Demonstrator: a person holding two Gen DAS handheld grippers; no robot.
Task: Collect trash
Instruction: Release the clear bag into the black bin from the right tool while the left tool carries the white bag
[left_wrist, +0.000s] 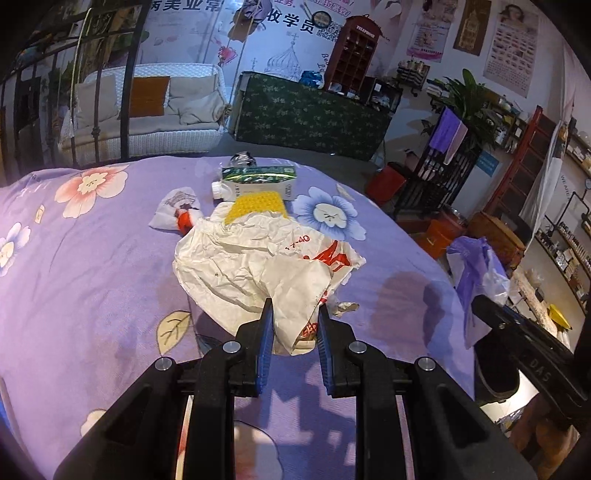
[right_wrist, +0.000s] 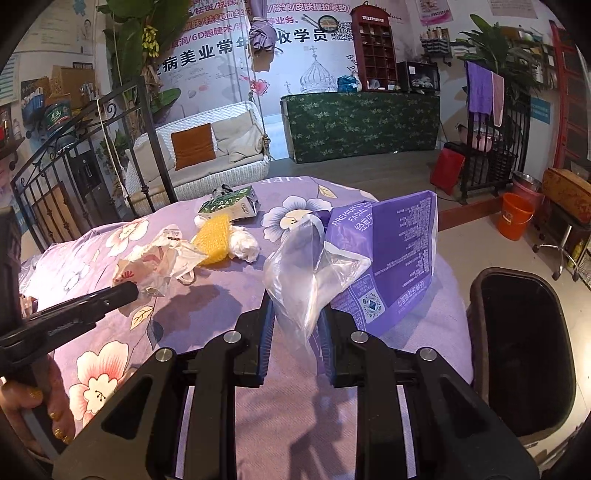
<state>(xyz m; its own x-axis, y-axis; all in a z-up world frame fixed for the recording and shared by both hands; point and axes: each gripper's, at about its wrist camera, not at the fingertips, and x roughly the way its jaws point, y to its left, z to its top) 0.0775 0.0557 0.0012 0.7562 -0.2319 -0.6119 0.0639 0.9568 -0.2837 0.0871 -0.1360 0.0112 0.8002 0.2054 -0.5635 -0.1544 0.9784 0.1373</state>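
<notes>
My left gripper (left_wrist: 295, 325) pinches a crumpled white plastic bag (left_wrist: 255, 262) over the floral purple bedspread (left_wrist: 92, 258); my right gripper (right_wrist: 297, 317) clamps a purple-and-clear tissue wrapper (right_wrist: 369, 254), its lower end hidden between the pads.

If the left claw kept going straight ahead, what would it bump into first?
Probably the yellow sponge, then the green carton behind it. The left claw already pinches the crumpled white bag; depth is hard to judge.

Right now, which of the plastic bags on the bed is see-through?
The purple-printed bag held in the right hand-held gripper: its near part is clear film. The crumpled bag in the left hand-held gripper is opaque white with red print.
</notes>
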